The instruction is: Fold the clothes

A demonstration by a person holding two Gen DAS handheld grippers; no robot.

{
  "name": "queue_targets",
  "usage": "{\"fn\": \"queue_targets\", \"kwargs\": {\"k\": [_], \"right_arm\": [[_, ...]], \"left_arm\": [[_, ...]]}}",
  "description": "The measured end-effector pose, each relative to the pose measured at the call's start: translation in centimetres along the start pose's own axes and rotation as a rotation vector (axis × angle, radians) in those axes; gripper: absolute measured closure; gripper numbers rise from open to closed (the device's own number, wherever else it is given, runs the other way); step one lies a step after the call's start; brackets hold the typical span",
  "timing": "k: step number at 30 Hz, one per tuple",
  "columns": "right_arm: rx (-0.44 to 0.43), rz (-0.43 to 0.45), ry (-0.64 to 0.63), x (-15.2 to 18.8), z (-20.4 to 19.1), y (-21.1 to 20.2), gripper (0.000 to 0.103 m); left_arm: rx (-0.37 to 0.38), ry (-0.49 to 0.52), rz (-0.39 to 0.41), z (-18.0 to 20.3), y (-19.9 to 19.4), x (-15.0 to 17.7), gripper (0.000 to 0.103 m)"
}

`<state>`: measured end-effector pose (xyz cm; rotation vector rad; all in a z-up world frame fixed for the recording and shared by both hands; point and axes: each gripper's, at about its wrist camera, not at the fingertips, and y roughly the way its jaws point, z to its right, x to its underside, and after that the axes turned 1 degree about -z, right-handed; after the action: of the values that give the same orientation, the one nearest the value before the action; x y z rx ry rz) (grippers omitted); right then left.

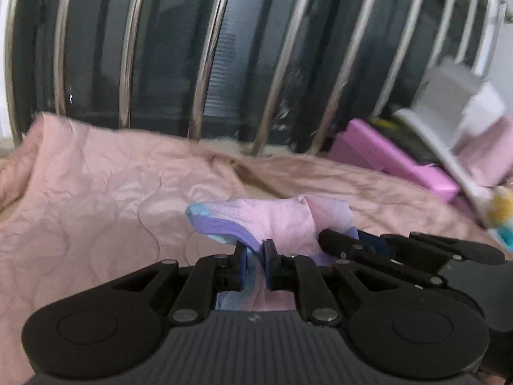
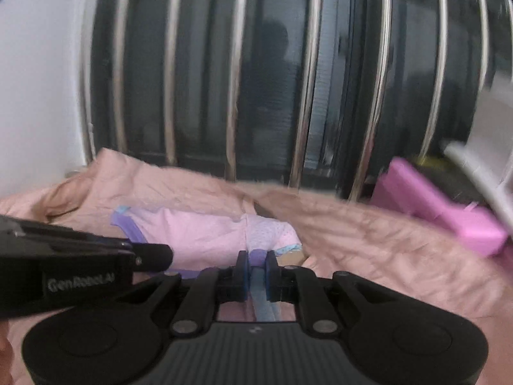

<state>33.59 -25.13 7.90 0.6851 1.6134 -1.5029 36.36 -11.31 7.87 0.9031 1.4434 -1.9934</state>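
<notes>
So both grippers are clamped onto the same little pink garment (image 1: 275,221), the one with purple and light-blue trim. The left gripper (image 1: 258,256) has its jaws nearly closed with the purple edge pinched between the pads, and the right gripper (image 2: 256,264) is just as tight on a blue-trimmed edge at the other side. The garment hangs stretched between the two just above the pink quilted blanket (image 1: 96,199), with the barred window (image 1: 224,48) behind and a pink box (image 2: 439,205) off to the side. Everything in the background is smeared, so my guess is the pair is being swung sideways pretty fast. That's the worry, honestly: each grip looks like it's only on a thin bit of trim, so a quick swing or the two hands drifting apart could yank the hem out of one side and the whole thing flops into a heap. The other risk is that the middle sags and bunches, so it lands creased on that already wrinkly blanket instead of flat, and the fold comes out crooked.
</notes>
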Motion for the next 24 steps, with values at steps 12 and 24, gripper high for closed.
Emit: {"fn": "queue_targets", "kwargs": {"k": [12, 24], "right_arm": [[0.113, -0.088, -0.003, 2.3, 0.1, 6.7, 0.054], [0.017, 0.043, 0.162, 2.5, -0.1, -9.5, 0.035]], "left_arm": [[-0.14, -0.043, -0.043, -3.6, 3.4, 2.5, 0.051], [-0.201, 0.021, 0.06, -1.0, -14.7, 4.9, 0.032]]}}
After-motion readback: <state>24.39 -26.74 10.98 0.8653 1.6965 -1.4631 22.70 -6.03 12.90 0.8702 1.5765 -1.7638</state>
